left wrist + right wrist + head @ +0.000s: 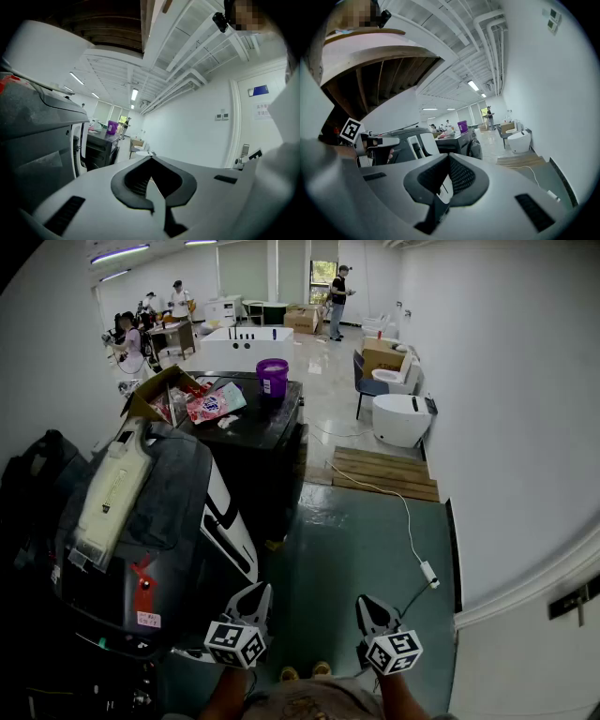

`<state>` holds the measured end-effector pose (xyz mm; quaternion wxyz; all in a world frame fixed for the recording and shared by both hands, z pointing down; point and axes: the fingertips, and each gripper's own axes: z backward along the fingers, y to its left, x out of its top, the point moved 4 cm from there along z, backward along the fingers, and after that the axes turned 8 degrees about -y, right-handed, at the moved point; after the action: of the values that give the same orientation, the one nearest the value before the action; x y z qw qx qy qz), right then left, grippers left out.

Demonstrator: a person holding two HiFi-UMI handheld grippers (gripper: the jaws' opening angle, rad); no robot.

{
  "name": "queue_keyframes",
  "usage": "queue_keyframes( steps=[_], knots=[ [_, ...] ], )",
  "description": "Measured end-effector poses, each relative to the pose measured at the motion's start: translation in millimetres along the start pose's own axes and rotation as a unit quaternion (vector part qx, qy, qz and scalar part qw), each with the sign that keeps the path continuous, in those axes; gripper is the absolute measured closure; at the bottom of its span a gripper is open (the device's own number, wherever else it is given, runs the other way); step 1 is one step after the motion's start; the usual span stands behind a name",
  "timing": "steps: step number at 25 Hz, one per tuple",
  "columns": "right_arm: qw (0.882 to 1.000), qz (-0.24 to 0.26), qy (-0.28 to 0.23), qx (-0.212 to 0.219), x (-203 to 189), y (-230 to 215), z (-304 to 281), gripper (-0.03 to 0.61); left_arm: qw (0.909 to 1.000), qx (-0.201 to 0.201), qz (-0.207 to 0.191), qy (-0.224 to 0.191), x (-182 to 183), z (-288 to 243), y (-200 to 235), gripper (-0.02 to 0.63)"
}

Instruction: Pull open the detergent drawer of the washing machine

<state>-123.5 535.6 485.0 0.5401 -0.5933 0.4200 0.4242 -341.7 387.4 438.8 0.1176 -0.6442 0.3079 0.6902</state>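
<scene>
My left tongs (pixel 151 159): jaws together, nothing between them. My right tongs (pixel 449 156): same, closed and empty. I hold the 2 side by side with a gap between them, low in front of me over the green floor (pixel 347 549). They point ahead, roughly level, and touch nothing.

The washing machine (pixel 173 521) is dark grey. It stands just left of the left tongs and runs on ahead of them, close but apart. It has a white part with dark slots (pixel 234 535) on the side facing the left tongs. I can't pick out the detergent drawer in any of the 3 views.

1 cream jug (pixel 112 493) lies on its side on top of the machine, ahead-left of the left tongs. Further ahead is a black unit (pixel 258 442) with 1 purple bucket (pixel 273 376) and an open cardboard box (pixel 155 390) on its top surface.

Ahead of the right tongs a wooden pallet (pixel 384 472) lies on the floor. A white cable (pixel 405 512) runs from it back toward the right tongs and ends in a white block (pixel 429 571), ahead-right of them.
</scene>
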Motion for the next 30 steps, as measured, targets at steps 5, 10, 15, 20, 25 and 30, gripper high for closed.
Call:
queue_keyframes(
  steps=[5,10,15,20,25,30],
  knots=[
    [1.000,-0.002,-0.004,-0.004,0.2,5.2,0.3,0.578,1.0000,0.000,0.000,0.009,-0.9,3.1,3.8,0.592],
    [1.000,-0.002,-0.007,0.000,-1.0,14.0,2.4,0.578,0.9998,-0.014,0.006,0.009,1.2,4.7,1.7,0.592],
    [1.000,-0.016,-0.011,-0.004,-10.7,23.0,7.7,0.577,0.9994,-0.031,0.009,0.012,-2.7,8.7,5.6,0.592],
    [1.000,-0.024,-0.004,-0.012,-26.0,29.7,0.7,0.577,0.9986,-0.050,0.009,0.013,-4.6,2.6,8.7,0.592],
    [0.999,-0.034,-0.006,-0.007,-27.3,31.8,-18.7,0.577,0.9988,-0.043,0.010,0.019,-5.2,-7.7,22.3,0.592],
    [0.999,-0.031,-0.017,-0.005,-20.6,18.6,-53.4,0.577,0.9991,-0.039,0.005,0.015,-3.7,-33.7,38.9,0.592]
  ],
)
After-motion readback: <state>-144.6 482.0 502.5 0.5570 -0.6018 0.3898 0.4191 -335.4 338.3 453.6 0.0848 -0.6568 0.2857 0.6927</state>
